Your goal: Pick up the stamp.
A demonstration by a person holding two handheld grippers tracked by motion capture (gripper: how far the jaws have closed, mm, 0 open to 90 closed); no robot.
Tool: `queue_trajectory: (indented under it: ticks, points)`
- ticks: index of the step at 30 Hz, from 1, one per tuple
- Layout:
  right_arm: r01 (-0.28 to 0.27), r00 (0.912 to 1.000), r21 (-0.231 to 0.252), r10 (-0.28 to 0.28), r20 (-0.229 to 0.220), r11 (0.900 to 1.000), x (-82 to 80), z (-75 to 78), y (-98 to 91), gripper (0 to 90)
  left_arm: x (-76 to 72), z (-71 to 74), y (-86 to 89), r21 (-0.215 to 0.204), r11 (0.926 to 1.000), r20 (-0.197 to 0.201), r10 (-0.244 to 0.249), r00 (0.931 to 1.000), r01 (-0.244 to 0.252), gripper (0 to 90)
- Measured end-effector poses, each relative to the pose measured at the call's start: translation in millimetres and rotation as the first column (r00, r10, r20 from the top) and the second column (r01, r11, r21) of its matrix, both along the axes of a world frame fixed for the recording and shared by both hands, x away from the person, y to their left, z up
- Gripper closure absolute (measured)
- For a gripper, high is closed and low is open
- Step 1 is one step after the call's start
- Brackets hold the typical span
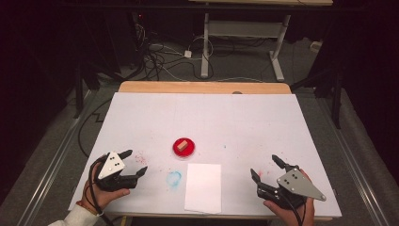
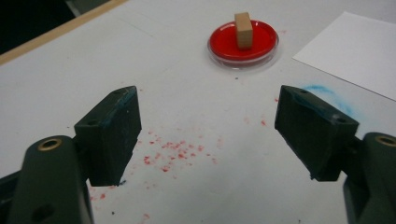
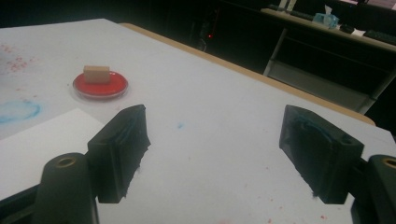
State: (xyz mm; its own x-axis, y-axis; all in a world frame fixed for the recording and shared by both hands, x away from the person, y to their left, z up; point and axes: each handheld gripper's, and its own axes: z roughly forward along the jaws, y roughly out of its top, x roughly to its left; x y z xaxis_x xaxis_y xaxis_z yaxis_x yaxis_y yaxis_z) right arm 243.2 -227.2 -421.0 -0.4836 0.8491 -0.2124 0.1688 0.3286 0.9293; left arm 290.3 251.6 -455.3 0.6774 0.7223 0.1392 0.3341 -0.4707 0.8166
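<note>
White table (image 1: 263, 117) | block (image 1: 183, 143) on red dish (image 1: 183, 147), between grippers | both grippers apart, empty

From my station, the high view shows the white bench (image 1: 235, 122) lit evenly from overhead; the floor and room from 9 through 12 to 3 o'clock fall into near-black. Shadows are soft and short. All three pictures are slightly soft and grainy. In both gripper views the near claw pads blur.

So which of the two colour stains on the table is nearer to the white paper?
The blue stain: it lies right beside the paper, at its left edge. The red stain is scattered farther left, by the left gripper.
</note>
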Motion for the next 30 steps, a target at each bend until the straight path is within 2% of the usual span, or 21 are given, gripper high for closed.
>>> queue_trajectory:
  ticks: [9,10,12,13,16,20,24,30]
  points:
    - [0.005,0.9999,-0.013,-0.006,-0.010,0.9999,3.9,-1.6,-3.2,23.0,4.2,-0.3,-3.0,-0.002,0.9999,-0.033,-0.016,0.9993,0.016,23.6]
    - [0.004,0.9999,-0.010,-0.004,-0.017,0.9999,4.7,-1.8,-3.3,22.8,4.2,-0.1,-3.6,0.009,0.9999,-0.033,-0.015,0.9993,0.015,23.6]
    - [0.003,0.9999,-0.021,-0.003,-0.015,0.9998,5.2,-2.1,-3.0,22.6,3.8,2.1,-2.5,0.014,0.9998,-0.035,-0.016,0.9992,0.016,23.6]
    - [-0.001,0.9999,-0.021,0.001,-0.014,0.9998,5.2,-2.1,-2.7,22.2,4.2,3.2,-2.4,0.001,0.9999,-0.040,-0.015,0.9991,0.015,23.6]
    - [-0.006,0.9999,-0.027,0.006,-0.016,0.9996,4.2,-2.8,-1.4,21.9,7.0,7.7,-3.3,0.014,0.9998,-0.050,-0.012,0.9987,0.013,23.5]
    - [-0.026,0.9992,-0.001,0.026,-0.029,0.9997,6.4,-2.5,-1.7,21.7,9.8,12.8,-6.7,0.029,0.9994,-0.051,-0.018,0.9985,0.020,23.5]
    - [-0.027,0.9995,-0.045,0.026,-0.016,0.9986,6.7,-3.5,0.4,21.7,14.2,22.1,-13.4,0.036,0.9989,-0.048,-0.028,0.9985,0.030,23.5]
    - [-0.023,0.9997,-0.083,0.023,-0.003,0.9963,9.1,-5.7,4.1,22.3,20.8,28.0,-22.3,0.057,0.9977,-0.049,-0.034,0.9982,0.037,23.6]
